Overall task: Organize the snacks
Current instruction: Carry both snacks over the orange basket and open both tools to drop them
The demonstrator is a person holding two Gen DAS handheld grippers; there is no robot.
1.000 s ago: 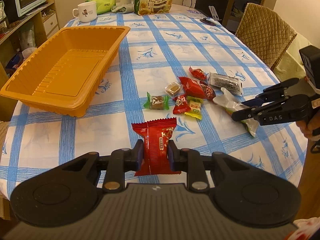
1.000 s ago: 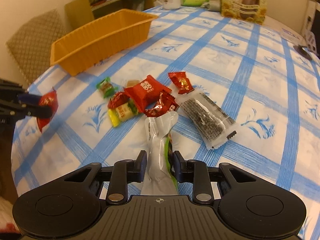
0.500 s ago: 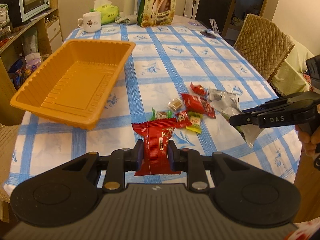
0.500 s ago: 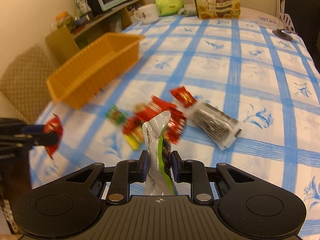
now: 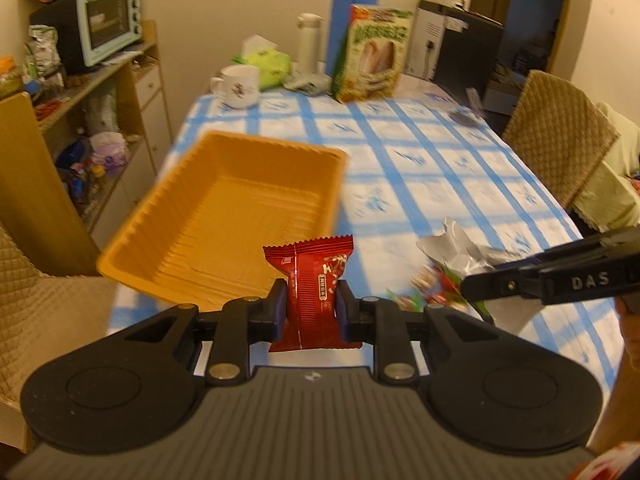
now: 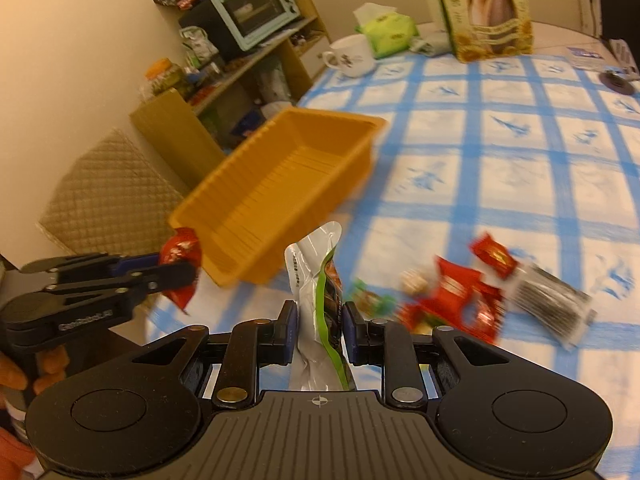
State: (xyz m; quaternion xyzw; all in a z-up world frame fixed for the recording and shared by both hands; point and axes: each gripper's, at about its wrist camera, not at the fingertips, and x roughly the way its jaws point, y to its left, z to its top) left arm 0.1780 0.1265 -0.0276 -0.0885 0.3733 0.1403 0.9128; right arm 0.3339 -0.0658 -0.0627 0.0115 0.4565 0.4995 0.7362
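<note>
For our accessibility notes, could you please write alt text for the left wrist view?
The left tongs grip a red foil snack packet upright, in front of an empty orange plastic tray on a blue-checked tablecloth. At right, the right tongs hold a silver-and-green pouch above blurred loose snacks.

Loose snacks [image 6: 452, 304] on the table [image 6: 520, 184] smeared by motion blur; wrapper print unreadable. Orange tray [image 5: 224, 216] edges soft. Silver-green packet [image 6: 320, 320] base hidden behind gripper body.
</note>
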